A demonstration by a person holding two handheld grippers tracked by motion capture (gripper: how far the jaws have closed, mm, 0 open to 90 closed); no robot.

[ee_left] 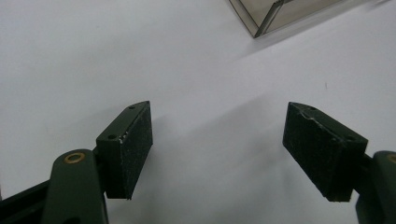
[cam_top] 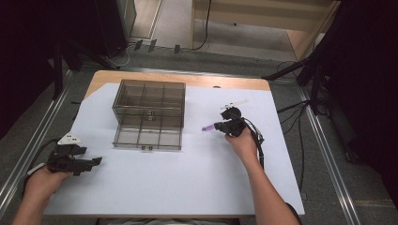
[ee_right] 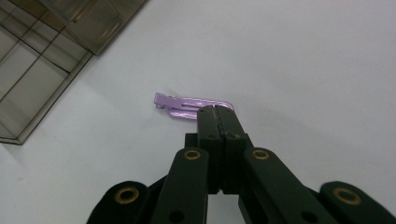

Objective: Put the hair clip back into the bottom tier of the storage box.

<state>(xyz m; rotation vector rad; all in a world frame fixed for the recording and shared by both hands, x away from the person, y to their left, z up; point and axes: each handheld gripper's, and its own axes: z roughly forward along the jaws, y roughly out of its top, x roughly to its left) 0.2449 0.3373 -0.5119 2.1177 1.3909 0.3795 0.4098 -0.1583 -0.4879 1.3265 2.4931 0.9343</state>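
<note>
1. The right gripper (ee_right: pixel 215 112) has its jaws pressed together on one end of a purple clip (ee_right: pixel 187 104). In the right gripper view most of the clip sticks out sideways past the tips. Such a thin, end-on hold could let the clip swivel or slip out if the hand swings fast.

2. The clip (cam_top: pixel 208 126) sits just right of the drawer box (cam_top: pixel 148 114), between the box and the right hand (cam_top: pixel 242 142), low over the white sheet (cam_top: pixel 187 178) that covers the tabletop. I cannot tell whether it is lifted clear or touching. If it drags, the free end could catch on the sheet and twist out of the grip.

3. The box's lower drawer (cam_top: pixel 147 137) is pulled out, and its cells look small. Judging by this, the likely goal is one of those cells. Because the clip lies crosswise, it could bridge a divider or land on the rim rather than drop in.

4. A push against the light box could slide it, since nothing steadies it.

5. The left gripper (ee_left: pixel 217 149) hangs with its jaws wide apart and nothing between them, over bare sheet well left of the box, whose corner (ee_left: pixel 261 18) shows far off. It (cam_top: pixel 75 160) is too distant to brace the box quickly.

6. A pale pen-like thing (cam_top: pixel 234 103) lies beyond the right hand; a backward swing could knock it.
</note>
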